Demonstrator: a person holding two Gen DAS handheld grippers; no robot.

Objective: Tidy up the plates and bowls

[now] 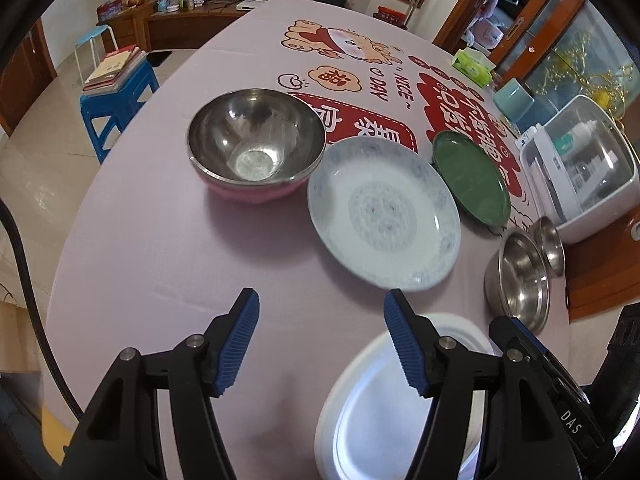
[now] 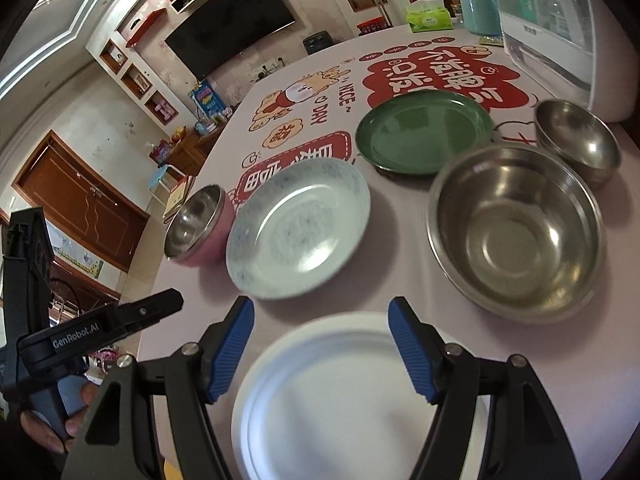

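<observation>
On the pink tablecloth stand a pink steel-lined bowl (image 1: 256, 144) (image 2: 198, 226), a blue-patterned white plate (image 1: 382, 212) (image 2: 298, 228), a green plate (image 1: 472, 178) (image 2: 424, 134), a large steel bowl (image 1: 518, 278) (image 2: 516, 232), a small steel bowl (image 1: 548, 244) (image 2: 576, 140) and a plain white plate (image 1: 384, 412) (image 2: 336, 396) nearest me. My left gripper (image 1: 320, 344) is open and empty, above the cloth just left of the white plate. My right gripper (image 2: 322, 350) is open and empty, hovering over the white plate.
A white dish box with a clear lid (image 1: 580, 172) (image 2: 552, 28), a teal container (image 1: 514, 100) and a tissue pack (image 1: 472, 65) stand along the table's right side. A blue stool with books (image 1: 116, 92) stands on the floor to the left.
</observation>
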